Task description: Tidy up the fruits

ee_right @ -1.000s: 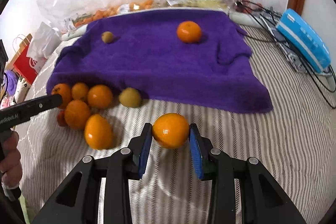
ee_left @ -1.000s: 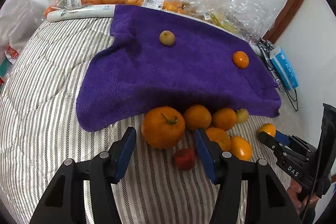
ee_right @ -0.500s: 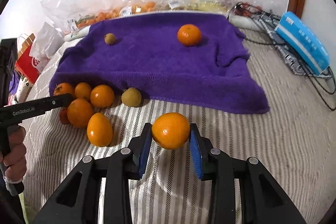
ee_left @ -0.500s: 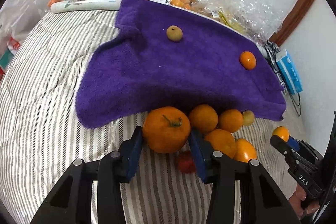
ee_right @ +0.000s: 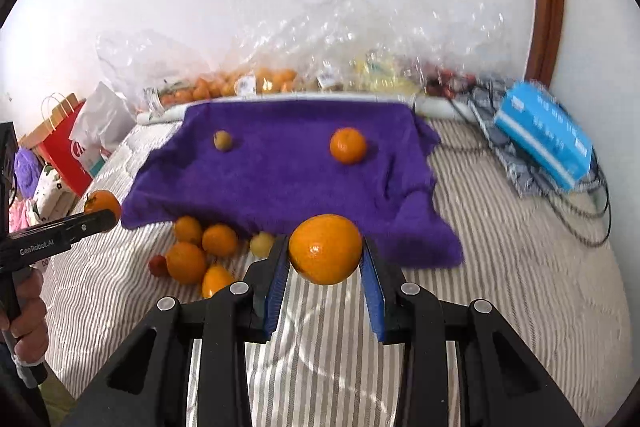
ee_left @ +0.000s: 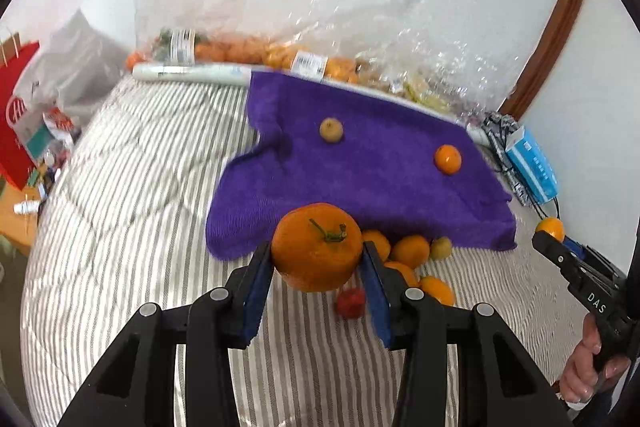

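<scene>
**Two oranges up, the towel ahead**

My left gripper (ee_left: 318,259) is clamped on the big stemmed orange (ee_left: 317,247) — blue pads pressing its two sides, stem end turned up toward me, the fruit clear of the striped bed cover (ee_left: 132,211). I took it across its widest part so the round skin cannot roll out sideways. My right gripper (ee_right: 325,259) has a narrow hold on a smaller, smooth orange (ee_right: 325,249), pinched the same way at its middle and hanging above the stripes.

Both point down and forward at the purple towel (ee_right: 280,183), which I read as the sorting place: a small yellow-green fruit (ee_right: 222,140) sits on its left part and a mandarin (ee_right: 347,145) on its right, well apart, as if each kind has its own spot. If so, my two oranges belong by the mandarin.

The unsorted heap (ee_right: 200,251) lies on the bed cover just beside the towel's near edge — several orange fruits, a pale yellowish one and a small red fruit (ee_left: 350,302) — so most of the job looks undone.

The towel is rumpled and the bed soft; a round fruit set down carelessly could roll back off the near edge, so I would place them well in from it.
</scene>
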